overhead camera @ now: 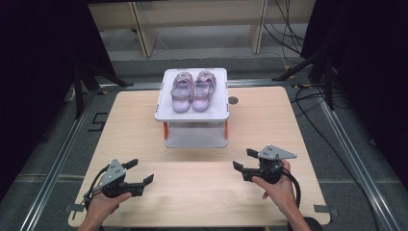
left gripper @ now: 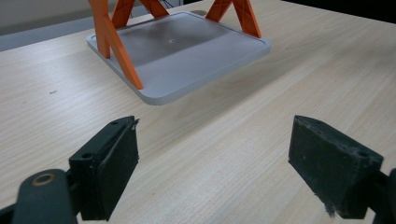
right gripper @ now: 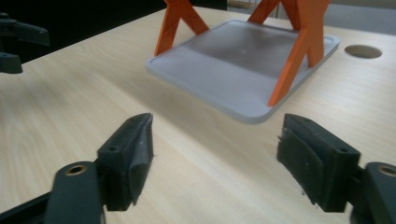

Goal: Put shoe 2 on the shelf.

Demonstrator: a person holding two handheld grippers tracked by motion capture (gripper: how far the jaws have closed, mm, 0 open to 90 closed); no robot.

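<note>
Here we have the wooden table (overhead camera: 202,187) as the biggest thing, and at its far middle stands a two-tier white rack (overhead camera: 192,113) on orange legs (left gripper: 116,44), with its lower shelf (left gripper: 187,56) bare. On the top shelf sits a pair of purple shoes (overhead camera: 193,91), side by side and touching, toes toward us. Both of our tools rest low at the near edge, well apart from the rack: the left gripper (overhead camera: 140,171) at the near left with its jaws spread and nothing between them, and the right gripper (overhead camera: 245,160) at the near right, likewise spread wide and holding nothing. As we judge it, the risk lies in the reach up to the shoes: a jaw coming in too low could knock the shelf edge and shove the light rack, and pinching one shoe may drag its neighbour off the shelf.
</note>
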